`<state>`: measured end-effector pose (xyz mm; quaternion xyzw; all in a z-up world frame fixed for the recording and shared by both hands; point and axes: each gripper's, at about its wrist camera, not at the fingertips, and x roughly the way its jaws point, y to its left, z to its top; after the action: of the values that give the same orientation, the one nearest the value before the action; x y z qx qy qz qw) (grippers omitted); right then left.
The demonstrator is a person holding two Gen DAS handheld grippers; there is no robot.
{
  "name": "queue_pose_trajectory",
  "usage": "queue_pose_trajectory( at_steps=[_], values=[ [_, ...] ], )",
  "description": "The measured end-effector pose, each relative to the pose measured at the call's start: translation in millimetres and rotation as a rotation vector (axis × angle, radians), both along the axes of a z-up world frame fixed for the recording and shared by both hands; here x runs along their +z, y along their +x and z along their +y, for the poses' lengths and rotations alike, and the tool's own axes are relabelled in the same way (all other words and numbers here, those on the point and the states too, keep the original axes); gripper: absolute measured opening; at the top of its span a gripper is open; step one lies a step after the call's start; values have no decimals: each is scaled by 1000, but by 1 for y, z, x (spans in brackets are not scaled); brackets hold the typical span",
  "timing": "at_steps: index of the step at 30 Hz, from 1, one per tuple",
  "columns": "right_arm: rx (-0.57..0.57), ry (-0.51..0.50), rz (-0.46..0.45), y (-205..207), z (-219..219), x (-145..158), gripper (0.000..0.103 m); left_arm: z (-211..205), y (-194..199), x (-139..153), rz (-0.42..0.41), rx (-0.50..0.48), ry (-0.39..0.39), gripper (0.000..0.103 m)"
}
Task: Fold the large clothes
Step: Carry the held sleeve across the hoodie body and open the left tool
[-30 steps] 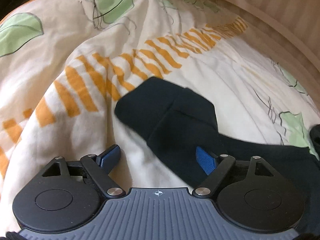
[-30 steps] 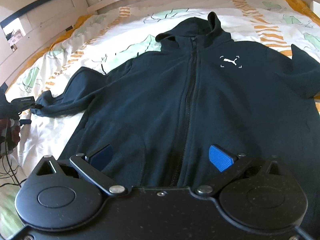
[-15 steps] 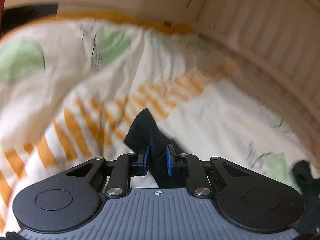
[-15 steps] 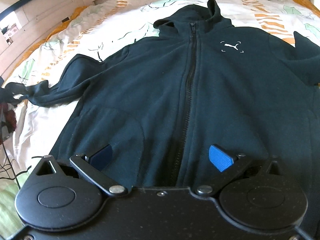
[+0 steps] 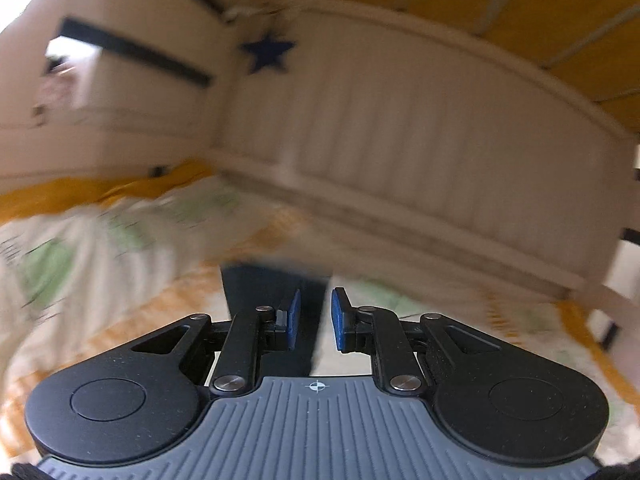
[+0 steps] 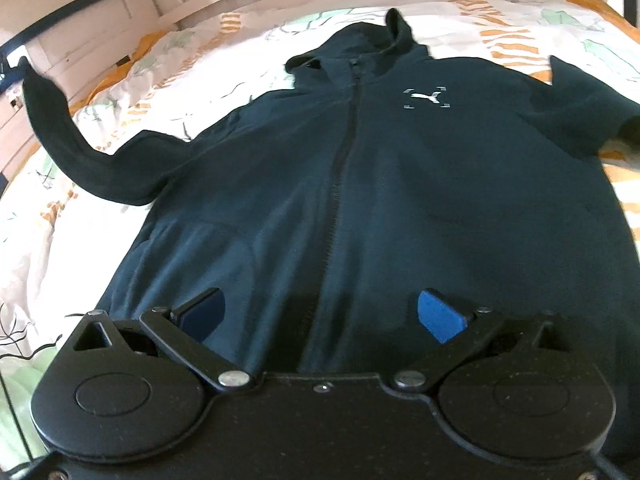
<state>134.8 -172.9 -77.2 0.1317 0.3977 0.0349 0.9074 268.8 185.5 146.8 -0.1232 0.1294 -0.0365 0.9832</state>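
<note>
Across the bed (image 6: 48,240), the hoodie (image 6: 360,200) was laid flat for folding; its sleeve (image 5: 276,292) was pinched in the left claw (image 5: 313,318), while the right claw (image 6: 320,312) was spread wide, empty.

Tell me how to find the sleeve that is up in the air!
Look at the bed's leafy quilt, where a dark zip hoodie lies flat on its back. From its shoulder on the picture's left side, one sleeve rises off the quilt, cuff highest. The other sleeve lies down.
</note>
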Motion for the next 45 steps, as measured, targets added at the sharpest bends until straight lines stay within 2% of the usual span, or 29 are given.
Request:
queue_pose_trajectory(
  at_steps=[6, 9, 11, 12, 13, 15, 19, 22, 28, 32, 36, 39, 41, 43, 44, 45],
  values=[
    [-60, 9, -20, -15, -25, 4, 102, -89, 16, 4, -23, -187, 51, 17],
    [-83, 6, -29, -20, -34, 7, 102, -119, 18, -11, -2, -246, 73, 17],
    [-95, 10, -32, -23, -39, 7, 102, -131, 19, -27, 25, -263, 120, 18],
    [-99, 12, -32, -24, -41, 7, 102, -136, 23, -35, 47, -266, 155, 23],
    [-102, 14, -30, -24, -43, 6, 102, -137, 24, -43, 71, -267, 191, 34],
    [-110, 15, -22, -26, -46, 4, 102, -137, 31, -61, 113, -256, 265, 48],
    [-112, 17, -10, -26, -46, -2, 102, -122, 43, -97, 188, -176, 404, 62],
    [-96, 14, 4, -22, -42, -8, 102, -102, 59, -129, 272, -111, 444, 63],
    [-79, -16, 0, -17, -36, -11, 103, -76, 87, -180, 418, -32, 462, 63],
    [-91, 6, -2, -16, -39, -12, 103, -81, 101, -207, 459, -36, 527, 63],
    [-96, 23, -2, -16, -42, -12, 103, -87, 110, -224, 458, 1, 626, 63],
    [-98, 27, -2, -16, -43, -12, 103, -86, 119, -234, 462, 24, 664, 63],
    [-101, 31, -2, -17, -43, -12, 103, -85, 123, -237, 477, 11, 666, 61],
    [-103, 33, -3, -15, -43, -13, 103, -77, 125, -235, 469, -28, 592, 26],
    [-104, 33, -4, -16, -43, -13, 103, -72, 126, -233, 477, -33, 549, 24],
    [-105, 33, -5, -16, -43, -12, 102, -67, 124, -229, 463, -25, 513, 16]
  ],
)
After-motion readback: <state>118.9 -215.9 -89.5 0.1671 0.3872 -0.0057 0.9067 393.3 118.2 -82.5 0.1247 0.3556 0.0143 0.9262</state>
